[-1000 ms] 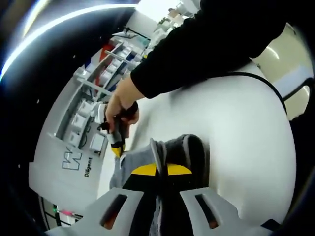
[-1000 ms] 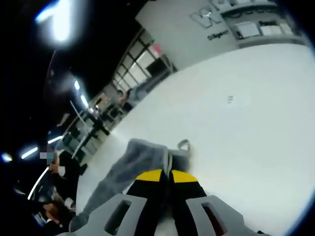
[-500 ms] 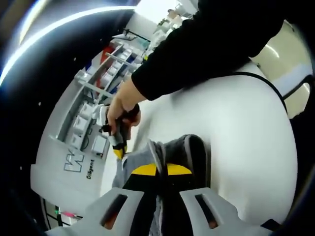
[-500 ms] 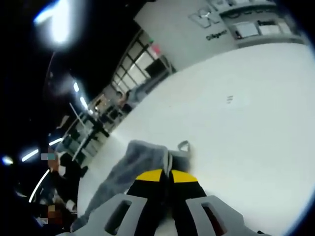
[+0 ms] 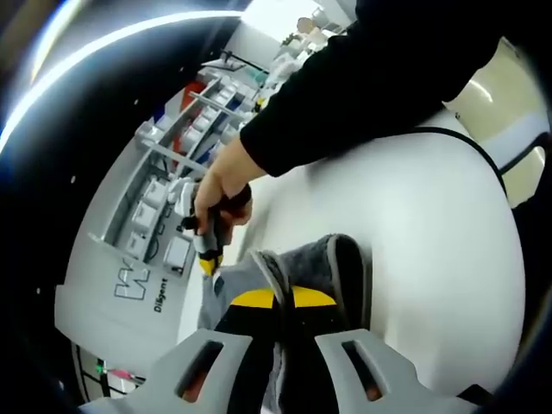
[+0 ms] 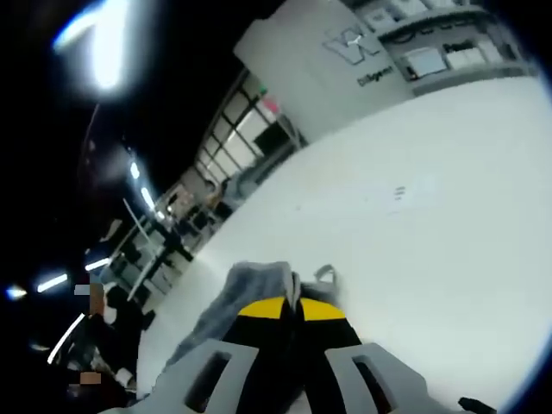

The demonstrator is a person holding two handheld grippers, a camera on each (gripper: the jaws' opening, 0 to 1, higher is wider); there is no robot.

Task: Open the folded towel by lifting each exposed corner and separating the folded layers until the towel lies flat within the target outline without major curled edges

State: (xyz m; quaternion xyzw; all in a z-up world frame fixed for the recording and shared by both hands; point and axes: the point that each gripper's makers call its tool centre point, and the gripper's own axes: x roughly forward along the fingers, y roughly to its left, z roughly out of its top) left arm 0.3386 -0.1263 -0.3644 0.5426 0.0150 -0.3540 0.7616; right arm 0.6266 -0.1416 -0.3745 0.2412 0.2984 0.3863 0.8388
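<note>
Towel: the grey towel (image 5: 302, 267) bunches at lower centre of the left gripper view, directly above that view's own jaws, and at lower centre-left of the right gripper view, over the white table (image 5: 431, 241).
Left gripper: the left gripper (image 5: 276, 304) has its yellow-tipped jaws together, clamped on a thick fold of the towel.
Right gripper: the right gripper (image 6: 293, 309) has its jaws pressed together on a towel edge; a small loop of cloth stands just beside its tips.
Why held so: each gripper pinches a separate part of the cloth, probably so that drawing them apart separates the layers; the towel looks raised off the table, though the fisheye makes this hard to confirm.
Hand pose: in the left gripper view, the person's hand (image 5: 220, 185), left of centre, wraps the right gripper's handle, the black sleeve (image 5: 371, 78) running in from the upper right.
Progress: the towel is not yet flat; I cannot make out the target outline.
</note>
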